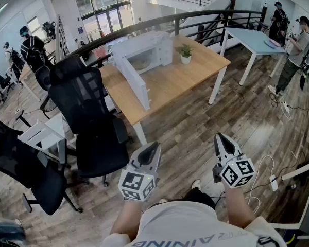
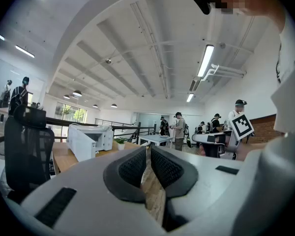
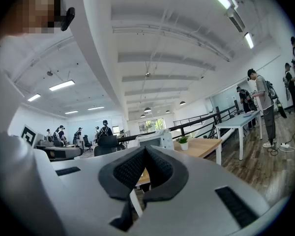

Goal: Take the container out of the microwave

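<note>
A white microwave (image 1: 147,53) stands on a wooden table (image 1: 190,78) well ahead of me, its door (image 1: 135,84) swung open toward me. I cannot make out a container in its dim cavity. My left gripper (image 1: 154,147) and right gripper (image 1: 221,137) are held level over the wood floor, far short of the table, both shut and empty. In the left gripper view the left gripper's (image 2: 148,150) jaws meet, with the microwave (image 2: 88,139) small at the left. In the right gripper view the right gripper (image 3: 145,150) is shut too, and the microwave (image 3: 155,139) shows just above it.
A small potted plant (image 1: 185,54) sits beside the microwave. Black office chairs (image 1: 87,112) stand left of me near the table's corner. A white table (image 1: 255,40) and standing people (image 1: 298,45) are at the far right. A curved railing (image 1: 195,17) runs behind the tables; cables (image 1: 270,176) lie on the floor.
</note>
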Tool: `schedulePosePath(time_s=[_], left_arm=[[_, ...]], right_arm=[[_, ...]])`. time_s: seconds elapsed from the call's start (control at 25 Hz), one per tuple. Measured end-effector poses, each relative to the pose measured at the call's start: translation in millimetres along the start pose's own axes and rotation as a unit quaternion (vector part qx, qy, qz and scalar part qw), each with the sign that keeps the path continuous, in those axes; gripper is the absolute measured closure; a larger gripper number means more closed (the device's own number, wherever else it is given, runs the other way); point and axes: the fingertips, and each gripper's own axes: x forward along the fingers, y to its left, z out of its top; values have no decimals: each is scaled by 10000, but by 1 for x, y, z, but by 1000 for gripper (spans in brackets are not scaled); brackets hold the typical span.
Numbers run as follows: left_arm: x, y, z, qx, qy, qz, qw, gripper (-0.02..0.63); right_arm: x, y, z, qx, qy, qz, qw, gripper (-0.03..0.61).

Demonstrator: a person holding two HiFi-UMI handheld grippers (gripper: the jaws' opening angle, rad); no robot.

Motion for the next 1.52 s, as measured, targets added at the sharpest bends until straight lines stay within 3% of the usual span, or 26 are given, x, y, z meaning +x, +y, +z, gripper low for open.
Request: schedulePosePath(time_s=[0.64, 0.92, 1.2, 1.52], left_arm=[[7, 6, -11, -227, 116, 19, 9997, 557], [20, 6, -14, -278, 161, 32, 9995, 558], [50, 3, -18, -254, 207, 33, 9995, 558], [123, 1, -7, -197, 218, 180, 9994, 557]], right_arm=[[8, -4, -9, 68, 99, 46, 9999, 558], [13, -7, -5, 263, -65, 331, 9991, 558], [25, -40, -10, 444, -25, 344, 9984, 558], [69, -102, 8, 476, 1, 551, 9973, 558]])
